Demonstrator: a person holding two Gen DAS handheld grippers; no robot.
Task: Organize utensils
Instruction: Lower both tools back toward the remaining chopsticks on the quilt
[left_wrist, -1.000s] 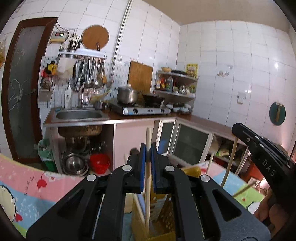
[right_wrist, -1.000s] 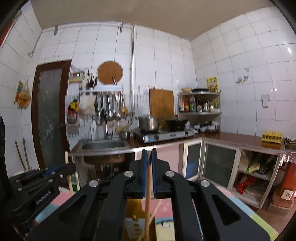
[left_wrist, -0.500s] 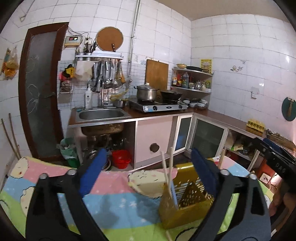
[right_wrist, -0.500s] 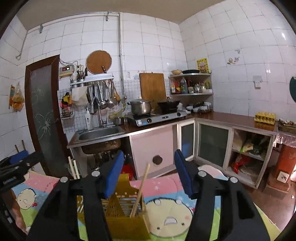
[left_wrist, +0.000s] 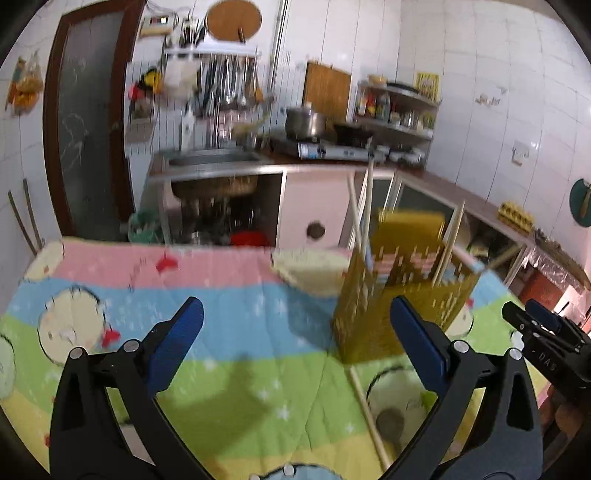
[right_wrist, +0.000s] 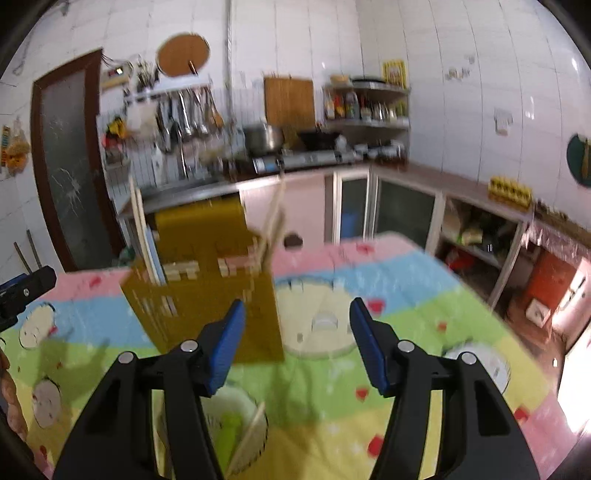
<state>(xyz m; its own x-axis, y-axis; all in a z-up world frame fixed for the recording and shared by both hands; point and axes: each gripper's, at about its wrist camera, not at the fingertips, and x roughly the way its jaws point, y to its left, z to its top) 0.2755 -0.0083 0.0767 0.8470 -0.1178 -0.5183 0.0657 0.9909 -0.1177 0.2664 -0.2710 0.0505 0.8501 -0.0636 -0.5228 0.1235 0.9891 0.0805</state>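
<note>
Left gripper (left_wrist: 295, 338) fingers wide, just opened, empty; holder (left_wrist: 402, 291) beyond right finger. Only right view shows bowl (right_wrist: 236, 432) under left finger; right gripper (right_wrist: 297, 341) half-open, empty.

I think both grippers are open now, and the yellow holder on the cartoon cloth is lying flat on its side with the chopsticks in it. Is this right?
Not quite. The yellow holder is standing upright on the cartoon cloth, not lying on its side, as the left wrist view shows. The chopsticks stand in it, and the left gripper and right gripper are open.
</note>
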